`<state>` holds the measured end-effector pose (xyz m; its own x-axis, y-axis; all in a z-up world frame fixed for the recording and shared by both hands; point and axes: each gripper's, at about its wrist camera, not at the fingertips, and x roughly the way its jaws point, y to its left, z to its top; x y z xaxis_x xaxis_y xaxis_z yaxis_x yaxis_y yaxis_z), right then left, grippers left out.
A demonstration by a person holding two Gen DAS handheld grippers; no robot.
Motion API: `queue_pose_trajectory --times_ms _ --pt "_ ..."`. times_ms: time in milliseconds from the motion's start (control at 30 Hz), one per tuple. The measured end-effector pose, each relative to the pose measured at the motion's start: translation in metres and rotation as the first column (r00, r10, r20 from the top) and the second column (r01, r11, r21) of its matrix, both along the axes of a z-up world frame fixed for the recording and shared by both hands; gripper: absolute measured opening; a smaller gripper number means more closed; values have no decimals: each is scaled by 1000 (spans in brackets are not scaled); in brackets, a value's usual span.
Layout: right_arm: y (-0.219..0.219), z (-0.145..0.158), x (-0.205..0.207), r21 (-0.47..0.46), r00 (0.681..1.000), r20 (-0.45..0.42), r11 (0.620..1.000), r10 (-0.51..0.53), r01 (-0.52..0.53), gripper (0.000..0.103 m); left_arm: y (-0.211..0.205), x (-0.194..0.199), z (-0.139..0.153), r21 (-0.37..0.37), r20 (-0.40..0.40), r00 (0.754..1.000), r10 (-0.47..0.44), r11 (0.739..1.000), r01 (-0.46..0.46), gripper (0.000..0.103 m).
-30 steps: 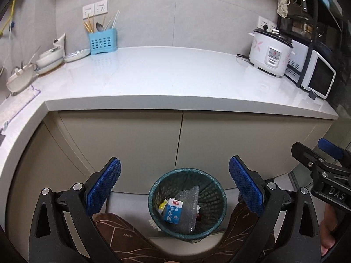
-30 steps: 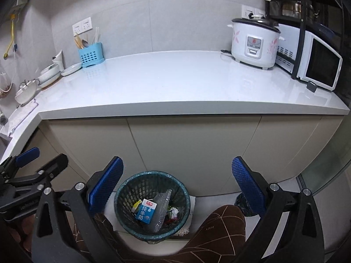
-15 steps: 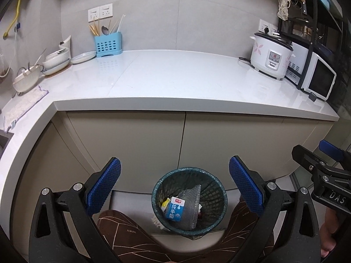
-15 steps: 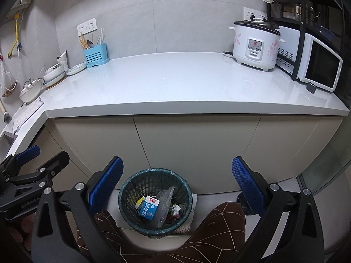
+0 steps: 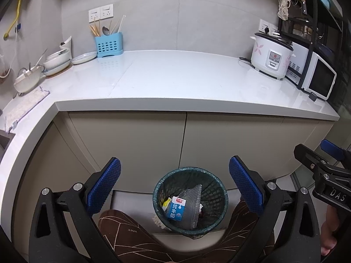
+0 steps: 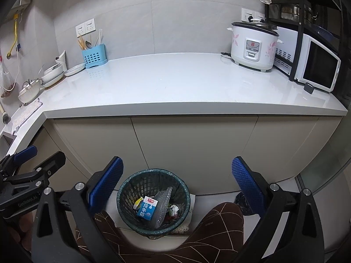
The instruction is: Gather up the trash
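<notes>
The left gripper (image 5: 174, 185) with its black arms and blue textured pads is spread wide and grasps nothing; the right gripper (image 6: 177, 185), of the same build, is likewise released and empty. Both hang in front of the beige cabinet doors (image 5: 140, 144), above a round dark green mesh wastebasket (image 5: 190, 199) that stands on the floor just before the cabinet base. Inside the wastebasket lie a blue and white milk carton (image 5: 176, 208), a crumpled sheet of clear bubble wrap (image 5: 193, 203) beside it on the right, and small scraps of yellow and white trash (image 6: 174, 208). The person's knees in brown patterned trousers (image 6: 219, 225) flank the wastebasket on the near side.

The pale grey stone countertop (image 5: 175, 79) is bare across its middle. At its far left stand a light blue perforated plastic utensil holder (image 5: 108, 45) and stacked white bowls (image 5: 57, 60); at its far right sit a white rice cooker with pink flower print (image 5: 271, 58) and a white microwave oven (image 5: 318, 81) under a black metal rack
</notes>
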<state>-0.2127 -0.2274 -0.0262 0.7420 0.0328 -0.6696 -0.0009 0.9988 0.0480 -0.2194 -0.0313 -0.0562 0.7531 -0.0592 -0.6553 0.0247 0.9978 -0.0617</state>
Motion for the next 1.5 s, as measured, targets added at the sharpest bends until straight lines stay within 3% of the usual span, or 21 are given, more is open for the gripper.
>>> queue_pose_trajectory --times_ms 1500 --pt "3 -6 1 -20 1000 -12 1000 5 -5 95 8 -2 -2 17 1 1000 9 1000 -9 97"
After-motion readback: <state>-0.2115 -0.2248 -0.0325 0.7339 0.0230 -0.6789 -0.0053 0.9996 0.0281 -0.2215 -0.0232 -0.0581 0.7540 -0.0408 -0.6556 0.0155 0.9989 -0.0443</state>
